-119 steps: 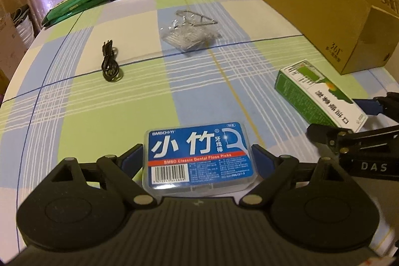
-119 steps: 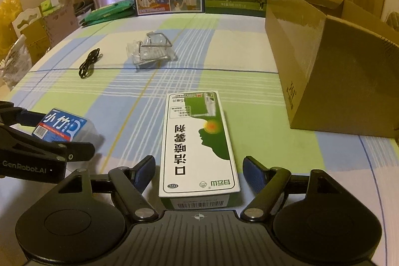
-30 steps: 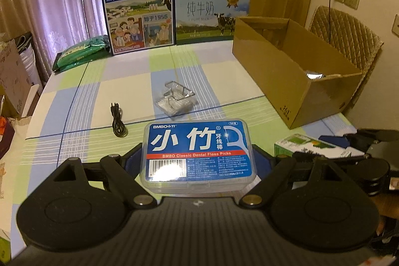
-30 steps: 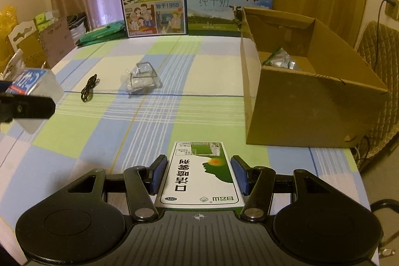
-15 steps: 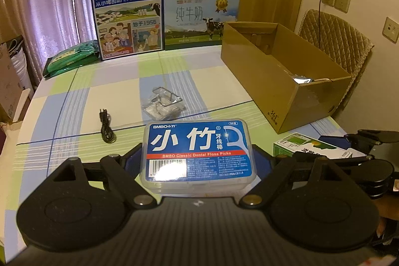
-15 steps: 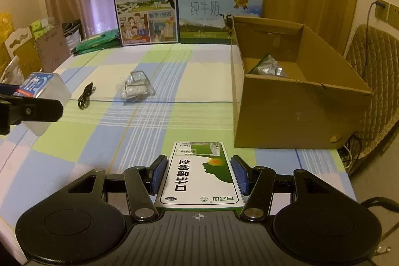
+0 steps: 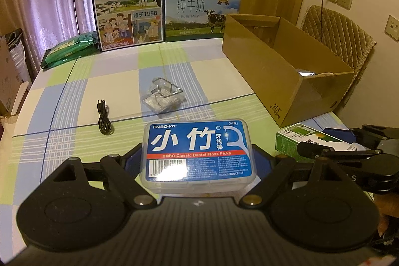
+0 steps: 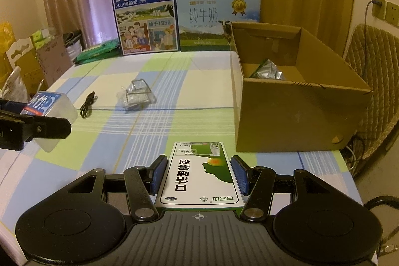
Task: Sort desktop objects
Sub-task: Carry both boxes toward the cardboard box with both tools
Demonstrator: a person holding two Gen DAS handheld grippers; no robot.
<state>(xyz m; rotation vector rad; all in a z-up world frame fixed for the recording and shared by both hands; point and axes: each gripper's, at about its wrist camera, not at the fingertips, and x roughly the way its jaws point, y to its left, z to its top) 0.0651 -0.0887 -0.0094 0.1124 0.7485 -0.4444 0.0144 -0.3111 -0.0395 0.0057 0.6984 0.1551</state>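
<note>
Brown cardboard makes the big open box, which sits ahead of the right tongs and a bit to their right. Inside it I can see one shiny silver packet; the rest of the bottom that shows looks bare. So the sorting seems to be only partly done.

Those right tongs are pinching a green and white medicine box, held up above the near edge of the worktop. The left tongs are pinching a clear floss pick box with a blue label, also lifted up. Both things are on their way, I think, but not in the big box yet.

Two things are left on the worktop, ahead of the left tongs: a little black cable to their left, and a clear plastic packet with something silver in it just beside the cable. They are near each other but not touching.
</note>
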